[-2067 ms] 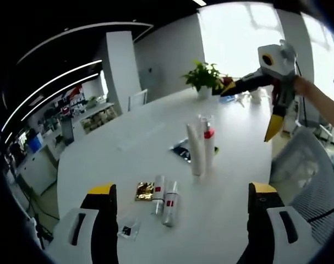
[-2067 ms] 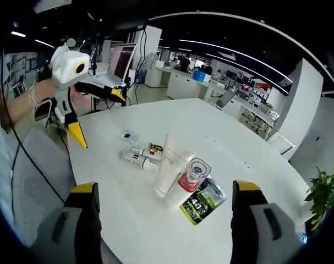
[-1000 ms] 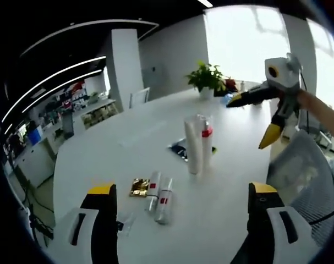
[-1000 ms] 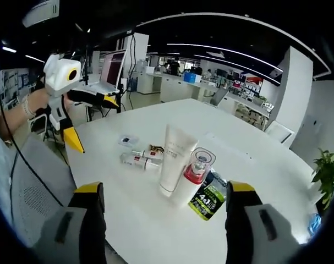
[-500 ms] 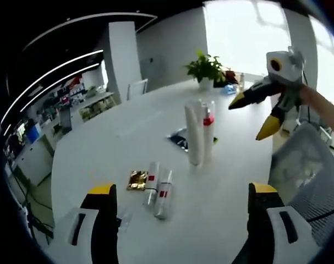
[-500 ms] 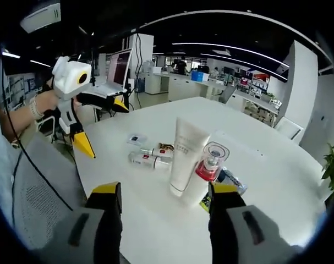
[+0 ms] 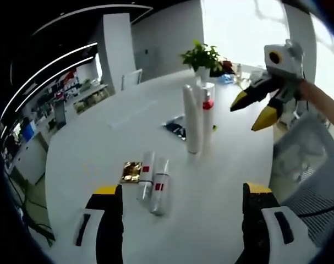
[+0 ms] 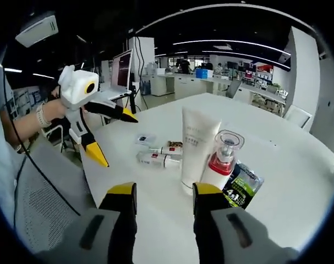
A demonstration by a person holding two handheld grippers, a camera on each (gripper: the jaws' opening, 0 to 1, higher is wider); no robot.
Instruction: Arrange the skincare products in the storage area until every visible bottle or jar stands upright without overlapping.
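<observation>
Right gripper view, left to right: your left gripper point(image 8: 116, 138), upper left, jaws spread, empty. Two small tubes point(image 8: 160, 155) lying flat, centre. White tube point(image 8: 196, 147) and red-collared pump bottle point(image 8: 222, 160) upright just beyond your right gripper point(image 8: 162, 193), jaws narrowly parted, empty.

A white tube point(image 8: 197, 144) stood beside a red-collared, clear-capped pump bottle point(image 8: 221, 159); two white tubes with red labels point(image 7: 153, 183), a gold sachet point(image 7: 131, 171) and a black-and-green packet point(image 8: 242, 185) lay on the white table point(image 7: 100, 132).

White table point(image 7: 89, 137) carries tubes point(image 7: 154, 184), sachets (two tubes flat)
</observation>
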